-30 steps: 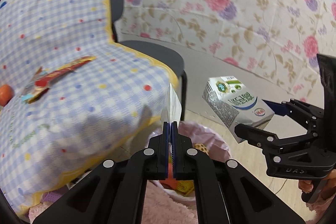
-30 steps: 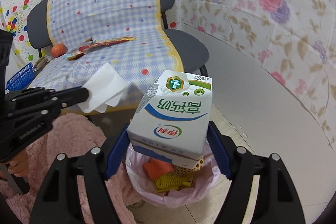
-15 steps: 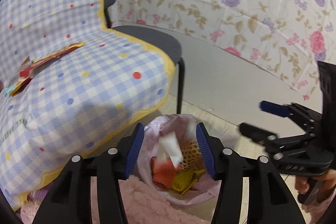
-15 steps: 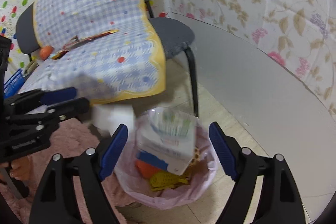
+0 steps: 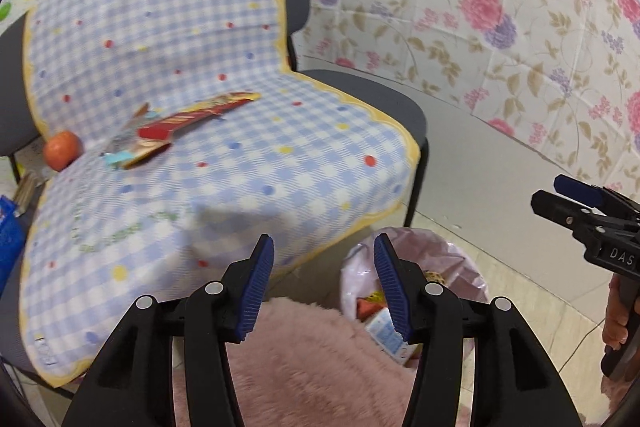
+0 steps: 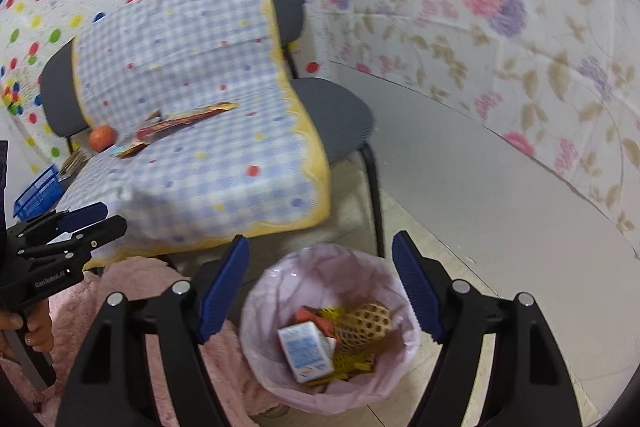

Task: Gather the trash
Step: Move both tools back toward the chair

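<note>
The carton (image 6: pixel 306 351) and tissue have dropped into the bin (image 6: pixel 280 279) since a second ago. Both grippers, left (image 5: pixel 324 283) and right (image 6: pixel 320 287), gape empty; a wrapper (image 5: pixel 192 119) remains on the chair (image 5: pixel 352 83), likely next.

The carton (image 6: pixel 306 351) lies in the bin (image 6: pixel 280 275) – before the chair (image 6: pixel 332 115), whose seat bears the wrapper (image 6: pixel 180 125).
</note>
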